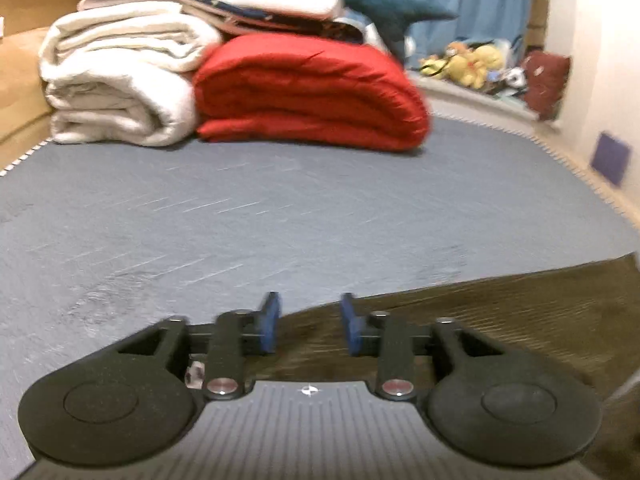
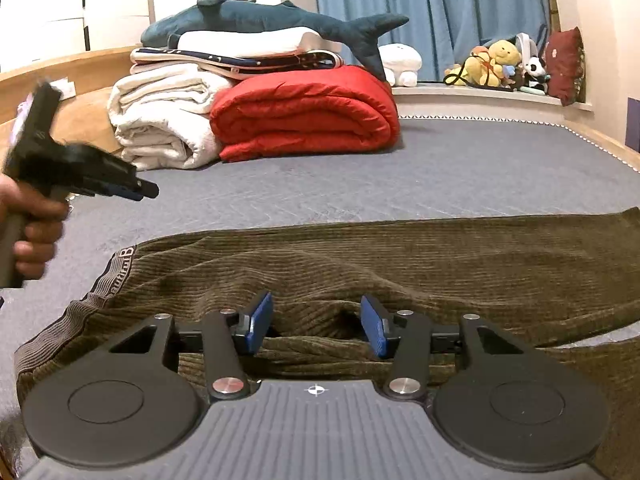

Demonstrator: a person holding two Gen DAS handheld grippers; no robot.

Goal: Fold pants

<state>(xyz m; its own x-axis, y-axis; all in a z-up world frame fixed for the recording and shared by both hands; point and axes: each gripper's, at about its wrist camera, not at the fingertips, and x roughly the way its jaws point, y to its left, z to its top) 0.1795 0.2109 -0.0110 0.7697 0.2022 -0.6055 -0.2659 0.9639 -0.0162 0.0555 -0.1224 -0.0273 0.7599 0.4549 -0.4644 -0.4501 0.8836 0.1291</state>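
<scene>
Pants (image 2: 360, 264): olive corduroy, flat across grey bed (image 2: 440, 168), waistband at left. My right claw (image 2: 316, 322): apart, over a fold, gripping nothing. My left claw (image 1: 308, 322): apart, empty, at the pants' edge. Behind: red quilt (image 2: 304, 112), white blanket (image 2: 160, 128).

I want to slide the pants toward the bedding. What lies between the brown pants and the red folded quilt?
Only bare grey mattress cover between the pants and red quilt, clearest in the right wrist view.
</scene>
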